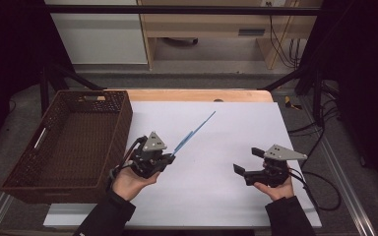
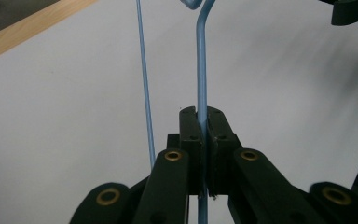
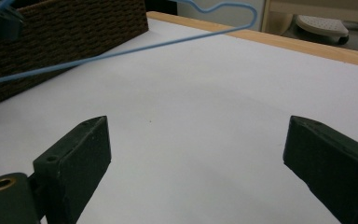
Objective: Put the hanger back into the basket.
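The left tongs [image 1: 171,158] are clamped tight on one wire of the blue hanger [image 2: 201,70], holding it lifted off the white surface [image 1: 216,196] and slanting away toward the far side. The right tongs [image 1: 246,162] stand wide open and hold nothing, low over the surface, well apart from the hanger. So the pick-up looks done; putting the hanger somewhere is what is left. The likely place is the brown basket [image 1: 123,123], just beside the left hand, whose inside appears bare. Past the mat's far edge runs a strip of wood [image 1: 197,95].
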The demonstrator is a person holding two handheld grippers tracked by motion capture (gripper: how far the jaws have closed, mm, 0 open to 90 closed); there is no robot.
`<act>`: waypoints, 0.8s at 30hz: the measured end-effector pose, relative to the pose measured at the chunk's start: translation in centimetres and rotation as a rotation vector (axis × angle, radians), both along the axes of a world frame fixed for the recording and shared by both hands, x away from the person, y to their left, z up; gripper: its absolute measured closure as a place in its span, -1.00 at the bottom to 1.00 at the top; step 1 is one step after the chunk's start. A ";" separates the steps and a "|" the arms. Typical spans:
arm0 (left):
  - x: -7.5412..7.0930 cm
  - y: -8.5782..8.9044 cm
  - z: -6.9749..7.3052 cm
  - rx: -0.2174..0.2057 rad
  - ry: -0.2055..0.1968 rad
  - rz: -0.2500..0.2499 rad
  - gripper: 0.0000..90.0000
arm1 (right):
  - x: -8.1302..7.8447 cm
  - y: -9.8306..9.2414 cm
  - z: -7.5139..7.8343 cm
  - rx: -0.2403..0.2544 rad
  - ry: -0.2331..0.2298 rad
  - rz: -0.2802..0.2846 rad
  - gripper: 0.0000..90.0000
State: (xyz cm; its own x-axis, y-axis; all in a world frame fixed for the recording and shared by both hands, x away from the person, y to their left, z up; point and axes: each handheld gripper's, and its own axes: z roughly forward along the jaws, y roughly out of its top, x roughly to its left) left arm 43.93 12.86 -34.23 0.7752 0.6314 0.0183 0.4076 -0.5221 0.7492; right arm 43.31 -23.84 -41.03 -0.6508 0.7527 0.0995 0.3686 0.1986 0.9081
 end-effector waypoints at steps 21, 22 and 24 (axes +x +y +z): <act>0.8 5.6 5.5 -0.052 -0.049 0.003 0.94 | -1.5 -2.5 -0.2 -0.031 -0.006 -0.081 -0.93; 0.9 5.9 5.7 -0.055 -0.052 0.005 0.94 | -1.6 -2.5 -0.2 -0.034 -0.006 -0.080 -0.93; 1.1 6.3 6.0 -0.059 -0.054 0.010 0.94 | -1.6 -2.4 -0.2 -0.037 -0.007 -0.079 -0.93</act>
